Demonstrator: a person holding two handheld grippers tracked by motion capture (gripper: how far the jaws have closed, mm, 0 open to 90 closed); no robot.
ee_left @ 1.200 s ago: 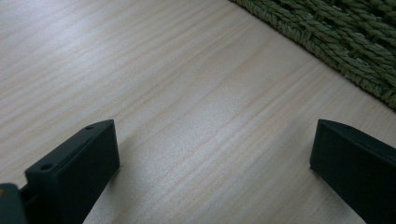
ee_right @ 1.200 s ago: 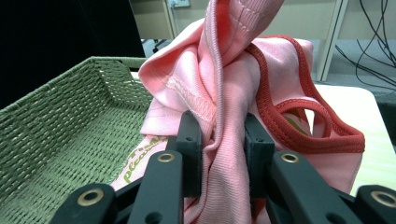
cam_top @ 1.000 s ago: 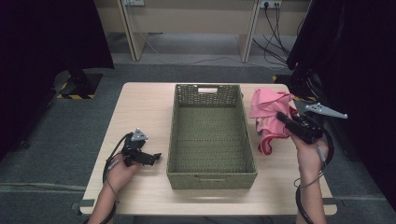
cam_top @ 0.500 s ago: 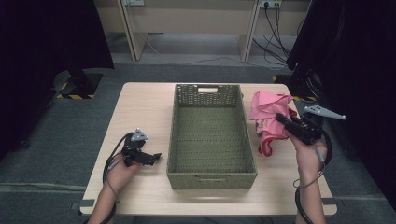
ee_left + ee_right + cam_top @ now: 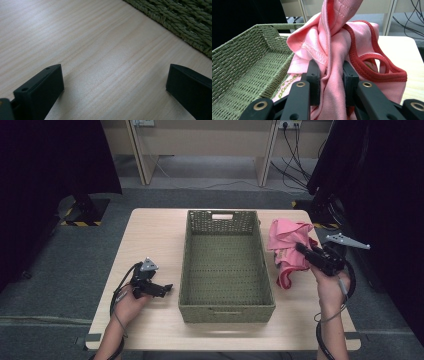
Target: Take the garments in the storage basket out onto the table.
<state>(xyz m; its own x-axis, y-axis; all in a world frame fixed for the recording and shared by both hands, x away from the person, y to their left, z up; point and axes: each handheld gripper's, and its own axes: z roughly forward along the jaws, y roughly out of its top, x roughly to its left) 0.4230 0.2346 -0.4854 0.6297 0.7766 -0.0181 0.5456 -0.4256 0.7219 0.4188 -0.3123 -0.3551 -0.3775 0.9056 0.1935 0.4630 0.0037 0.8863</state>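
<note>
A pink garment point(image 5: 286, 245) with red trim lies bunched on the table just right of a green woven basket point(image 5: 226, 306). My right gripper point(image 5: 301, 249) is shut on a fold of the pink garment point(image 5: 332, 60), with the cloth pinched between both pads and lifted a little. My left gripper point(image 5: 166, 289) rests low over the table left of the basket. Its jaws stand wide apart with bare wood between them, and the left gripper point(image 5: 113, 85) points toward the basket's woven wall point(image 5: 180, 22). The basket holds nothing.
The light wooden table point(image 5: 155, 235) has bare room left of the basket and along the front edge. Dark curtains hang at both sides. Table legs and cables stand on the grey floor behind.
</note>
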